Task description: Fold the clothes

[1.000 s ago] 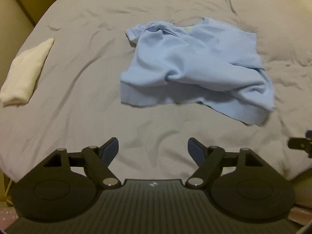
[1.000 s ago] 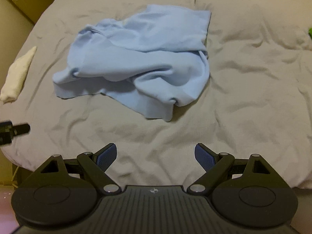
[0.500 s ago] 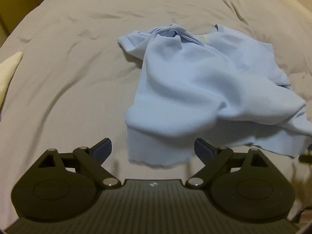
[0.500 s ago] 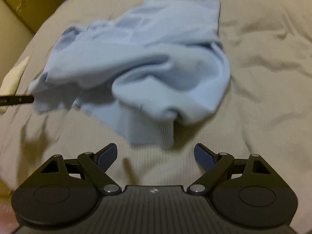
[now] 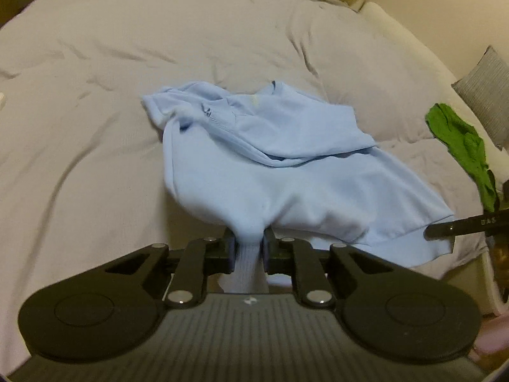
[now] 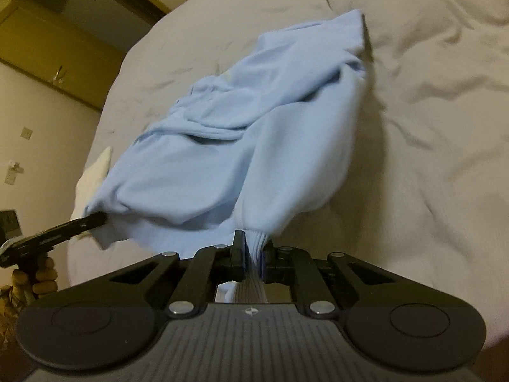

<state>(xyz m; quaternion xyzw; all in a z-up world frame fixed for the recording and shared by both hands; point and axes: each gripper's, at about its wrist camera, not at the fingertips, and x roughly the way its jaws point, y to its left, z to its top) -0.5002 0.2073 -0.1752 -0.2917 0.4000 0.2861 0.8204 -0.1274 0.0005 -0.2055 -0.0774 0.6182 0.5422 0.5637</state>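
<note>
Left tool (image 5: 249, 250) and right tool (image 6: 253, 251) are each clamped on the ribbed hem of the light blue shirt (image 5: 286, 172), which lies crumpled near the bed's (image 5: 95, 127) front edge.

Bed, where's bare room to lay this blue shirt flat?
Bare sheet lies left of the light blue shirt on the bed, and beyond it toward the far edge. The right is crowded: a green garment and grey pillow.
</note>
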